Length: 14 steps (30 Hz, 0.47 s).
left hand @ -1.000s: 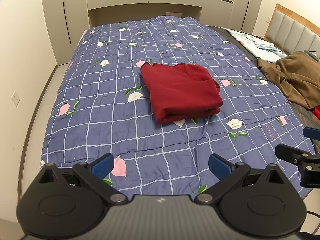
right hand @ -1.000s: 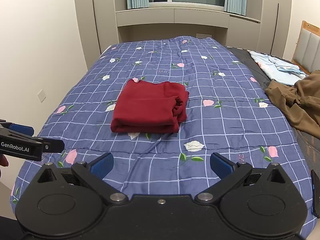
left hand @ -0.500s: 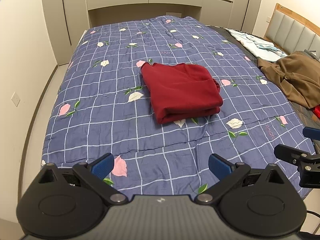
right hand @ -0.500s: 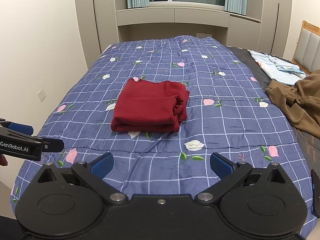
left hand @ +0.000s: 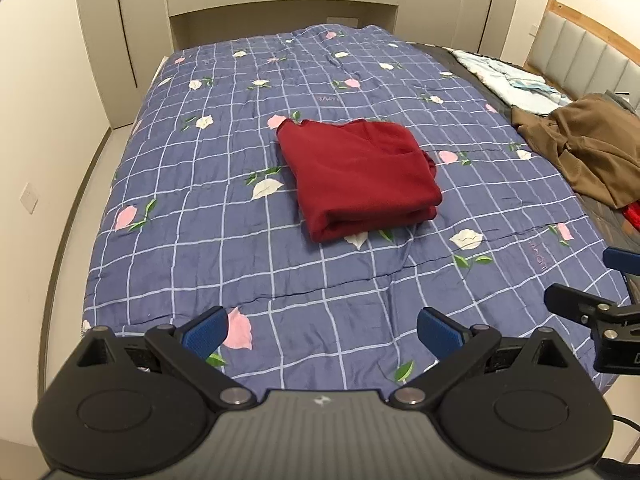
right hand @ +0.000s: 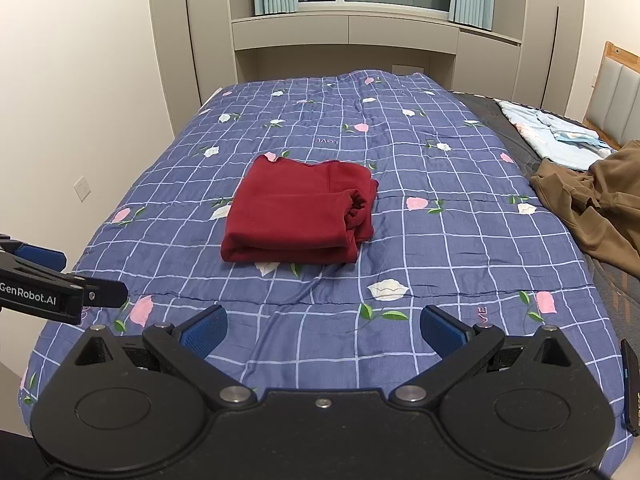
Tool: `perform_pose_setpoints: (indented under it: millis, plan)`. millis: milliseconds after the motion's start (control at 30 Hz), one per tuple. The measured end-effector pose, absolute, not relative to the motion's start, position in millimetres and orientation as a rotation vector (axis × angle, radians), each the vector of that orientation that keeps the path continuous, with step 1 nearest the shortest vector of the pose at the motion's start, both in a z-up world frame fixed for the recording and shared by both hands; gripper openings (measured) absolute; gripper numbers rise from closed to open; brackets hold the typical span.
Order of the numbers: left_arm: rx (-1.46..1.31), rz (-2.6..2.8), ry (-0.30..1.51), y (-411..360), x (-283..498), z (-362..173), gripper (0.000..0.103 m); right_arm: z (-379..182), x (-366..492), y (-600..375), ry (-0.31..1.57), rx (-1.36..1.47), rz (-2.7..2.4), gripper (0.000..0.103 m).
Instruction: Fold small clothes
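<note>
A dark red garment (left hand: 360, 176) lies folded into a thick rectangle in the middle of the blue checked floral quilt (left hand: 208, 240). It also shows in the right wrist view (right hand: 298, 218), with a rolled sleeve end at its right side. My left gripper (left hand: 322, 332) is open and empty, held above the quilt's near edge, well short of the garment. My right gripper (right hand: 323, 330) is open and empty, also back at the near edge. Each gripper shows at the edge of the other's view.
A brown garment (left hand: 592, 152) lies crumpled at the right of the bed, with light blue clothes (left hand: 508, 84) beyond it and a red item (left hand: 634, 216) at the right edge. A padded headboard (left hand: 592, 56) is at the right; cabinets (right hand: 348, 44) stand at the far end.
</note>
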<state>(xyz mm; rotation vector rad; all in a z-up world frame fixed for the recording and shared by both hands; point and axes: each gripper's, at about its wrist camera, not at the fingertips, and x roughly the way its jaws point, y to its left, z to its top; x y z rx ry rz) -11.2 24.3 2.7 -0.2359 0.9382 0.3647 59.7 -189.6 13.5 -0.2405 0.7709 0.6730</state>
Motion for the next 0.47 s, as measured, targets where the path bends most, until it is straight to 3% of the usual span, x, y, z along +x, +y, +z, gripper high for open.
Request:
perform_pose_setpoints:
  millis: [467]
  plan:
    - [-0.259, 0.342, 0.93, 23.4, -11.6, 4.0, 0.102, 12.8, 59.6, -189.2, 0.77, -0.243, 0.677, 0.102]
